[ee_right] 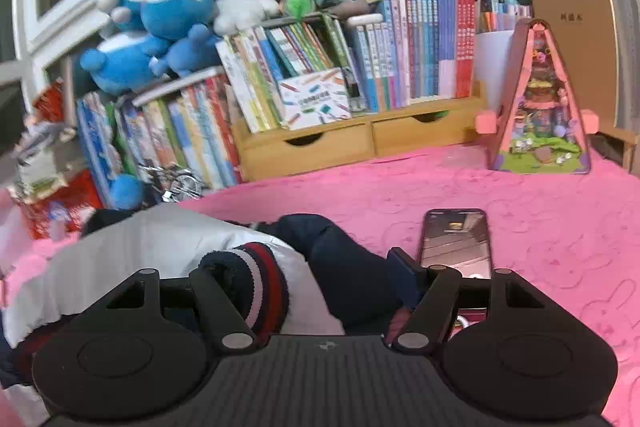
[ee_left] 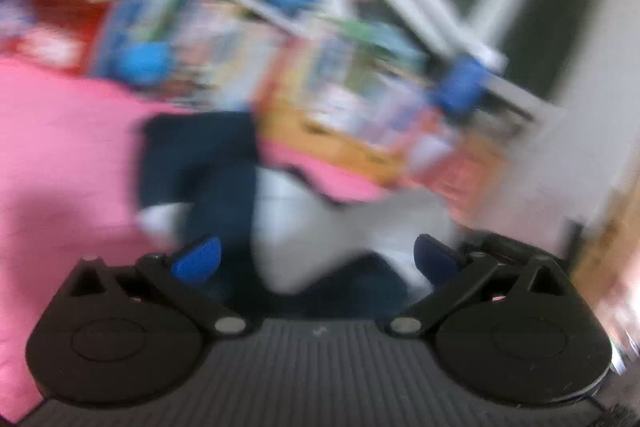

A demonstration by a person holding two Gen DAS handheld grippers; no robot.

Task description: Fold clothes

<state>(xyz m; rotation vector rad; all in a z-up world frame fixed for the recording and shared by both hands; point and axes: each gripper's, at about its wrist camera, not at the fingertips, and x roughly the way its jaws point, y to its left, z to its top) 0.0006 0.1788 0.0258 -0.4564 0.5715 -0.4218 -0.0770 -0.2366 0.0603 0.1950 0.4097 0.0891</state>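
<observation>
We see a pink bedspread [ee_right: 520, 227] filling the near ground, with a wooden book rack [ee_right: 360, 139] along the far side. On it lies the white and navy jacket [ee_right: 160, 247], crumpled at near left, its striped cuff [ee_right: 256, 279] uppermost. A phone [ee_right: 456, 239] lies just right of it. Our right gripper [ee_right: 304, 275] stands spread wide over the cuff; our left gripper [ee_left: 316, 259], blurred, is likewise spread above the jacket.

left gripper [ee_left: 316, 259]: blue fingertips [ee_left: 198, 261] spread wide apart. right gripper [ee_right: 308, 267]: jaws likewise spread, its left fingertip hidden from view.
</observation>
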